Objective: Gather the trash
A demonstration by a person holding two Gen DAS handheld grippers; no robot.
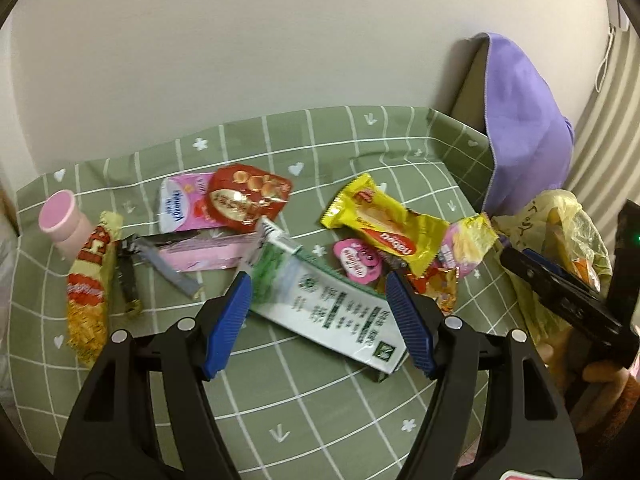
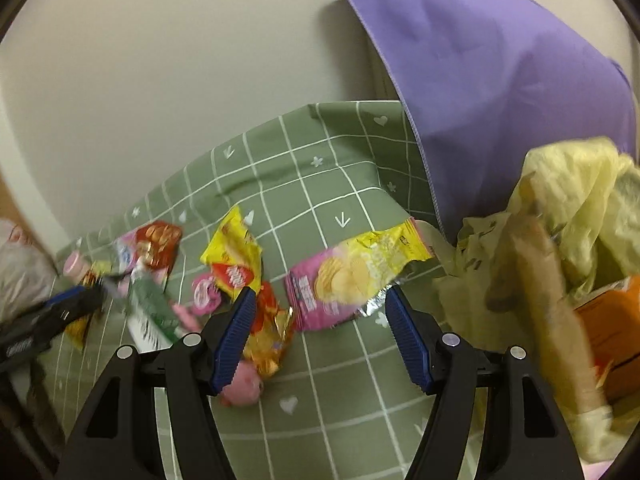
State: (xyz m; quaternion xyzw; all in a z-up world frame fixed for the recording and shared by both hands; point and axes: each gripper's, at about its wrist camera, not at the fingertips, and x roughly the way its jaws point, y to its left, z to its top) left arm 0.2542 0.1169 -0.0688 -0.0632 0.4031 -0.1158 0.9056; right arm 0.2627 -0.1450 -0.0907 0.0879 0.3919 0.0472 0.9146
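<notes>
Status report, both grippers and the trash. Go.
Left gripper open above white-green wrapper. Right gripper open near pink chip bag. Yellow plastic bag right, nothing blocking.

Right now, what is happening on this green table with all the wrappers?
A person is collecting trash with two hand-held tongs. The left tongs are open over a white and green packet on the green checked cloth; they do not grip it. The right tongs are open just before a pink chip bag; nothing is held. More wrappers, such as a yellow wafer pack, lie loose on the cloth. A yellow plastic bag sits open at the right.
</notes>
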